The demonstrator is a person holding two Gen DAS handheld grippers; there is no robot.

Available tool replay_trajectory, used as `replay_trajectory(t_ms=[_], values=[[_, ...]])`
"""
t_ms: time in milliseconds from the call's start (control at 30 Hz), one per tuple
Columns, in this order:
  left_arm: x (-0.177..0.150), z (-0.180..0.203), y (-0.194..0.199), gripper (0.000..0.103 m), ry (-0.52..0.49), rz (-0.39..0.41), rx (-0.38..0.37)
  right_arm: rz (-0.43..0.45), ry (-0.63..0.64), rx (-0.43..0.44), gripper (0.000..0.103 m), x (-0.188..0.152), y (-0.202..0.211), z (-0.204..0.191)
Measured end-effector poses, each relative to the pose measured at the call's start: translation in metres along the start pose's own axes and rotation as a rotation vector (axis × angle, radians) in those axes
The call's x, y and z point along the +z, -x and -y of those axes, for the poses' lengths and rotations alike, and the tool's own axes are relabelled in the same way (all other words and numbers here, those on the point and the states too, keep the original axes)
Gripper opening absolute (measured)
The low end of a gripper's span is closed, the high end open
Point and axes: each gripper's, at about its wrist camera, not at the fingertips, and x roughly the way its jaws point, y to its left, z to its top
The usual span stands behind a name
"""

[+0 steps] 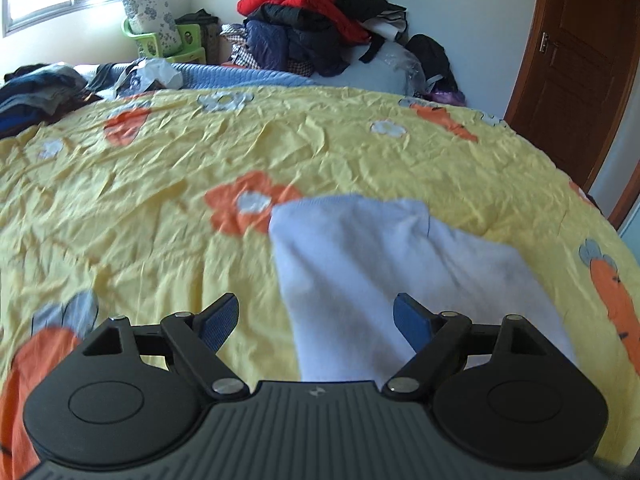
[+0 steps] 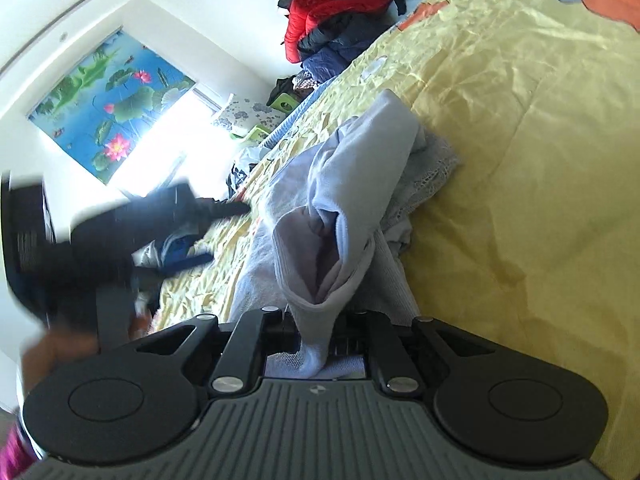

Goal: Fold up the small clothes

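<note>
A small pale blue-white garment (image 1: 360, 264) lies on the yellow bedspread (image 1: 160, 184), partly under my left gripper (image 1: 316, 320), which is open and empty just above its near end. In the right wrist view my right gripper (image 2: 316, 332) is shut on a bunched fold of the same pale garment (image 2: 348, 200) and lifts it off the bedspread (image 2: 520, 160); the fingertips are hidden by cloth. The left gripper (image 2: 224, 216) shows blurred at the left of that view, its fingers spread.
A pile of red, navy and black jackets (image 1: 312, 20) sits at the far edge of the bed, also seen in the right wrist view (image 2: 332, 16). Dark clothes (image 1: 40, 88) lie at far left. A green stool with a pillow (image 1: 160, 28) stands by the window. A wooden door (image 1: 576, 64) is at right.
</note>
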Motion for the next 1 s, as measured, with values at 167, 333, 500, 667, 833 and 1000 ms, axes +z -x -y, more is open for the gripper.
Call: replay_trajectory(t_ms=[167, 333, 500, 667, 833, 1000], values=[[-0.028, -0.009, 0.005, 0.085, 0.064, -0.034, -0.02, 0.007, 0.017, -0.004, 0.013, -0.002, 0.0, -0.002], [-0.04, -0.003, 0.012, 0.085, 0.031, 0.002, 0.013, 0.002, -0.007, 0.005, 0.011, 0.001, 0.001, 0.001], [-0.043, 0.007, 0.018, 0.085, -0.023, 0.033, 0.047, -0.004, -0.045, 0.017, 0.009, 0.002, 0.001, 0.006], [-0.048, 0.012, 0.018, 0.085, -0.058, 0.042, 0.062, -0.013, -0.065, 0.02, 0.011, 0.001, 0.008, 0.011], [-0.05, 0.009, 0.016, 0.087, -0.04, 0.035, 0.053, -0.013, -0.056, 0.003, 0.021, -0.001, 0.031, 0.012], [-0.055, 0.007, 0.013, 0.089, -0.028, 0.041, 0.048, 0.108, 0.008, -0.127, 0.031, 0.005, 0.07, 0.006]])
